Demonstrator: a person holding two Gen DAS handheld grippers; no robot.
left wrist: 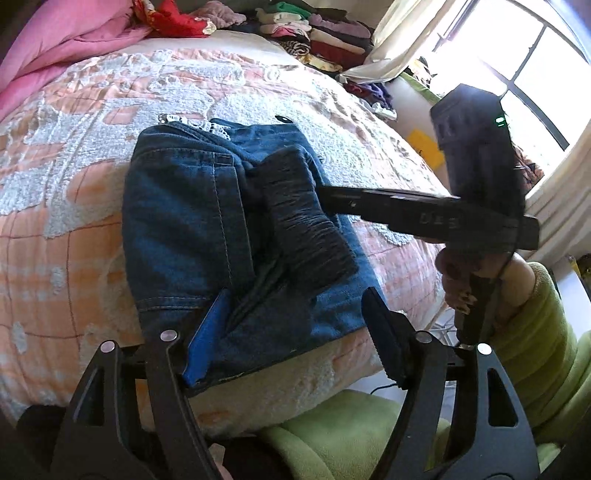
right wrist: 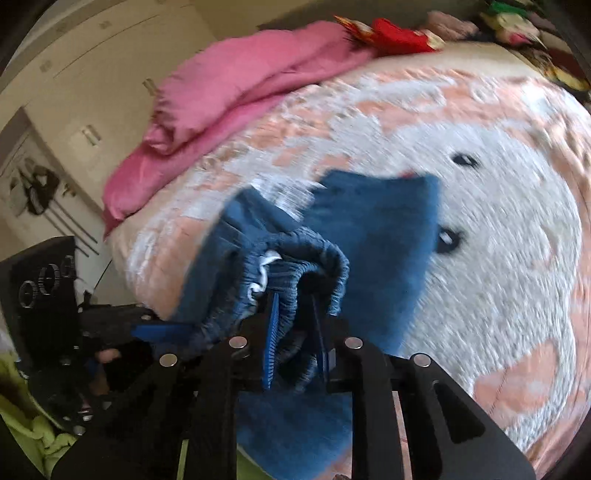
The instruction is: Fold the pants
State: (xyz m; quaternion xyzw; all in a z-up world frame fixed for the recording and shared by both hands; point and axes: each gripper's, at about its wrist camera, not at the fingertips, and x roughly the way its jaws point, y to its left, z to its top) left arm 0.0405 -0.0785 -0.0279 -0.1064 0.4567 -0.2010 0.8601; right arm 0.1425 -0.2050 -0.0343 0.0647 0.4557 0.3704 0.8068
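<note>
My bed [left wrist: 92, 206] with the jeans [left wrist: 192, 236] spread on it.

Its peach-and-white bedspread [right wrist: 480, 229] lies under the folded denim near the edge closest to me. A pink blanket [left wrist: 55, 48] is bunched along the far side, and a stack of folded clothes [left wrist: 317, 33] sits at the far corner.

Between the left gripper's [left wrist: 291, 334] matt black plastic fingers, the pants [left wrist: 207, 236] are showing stitched blue denim cloth; beyond them the bedspread [left wrist: 92, 122] is looking tufted and rough.
</note>
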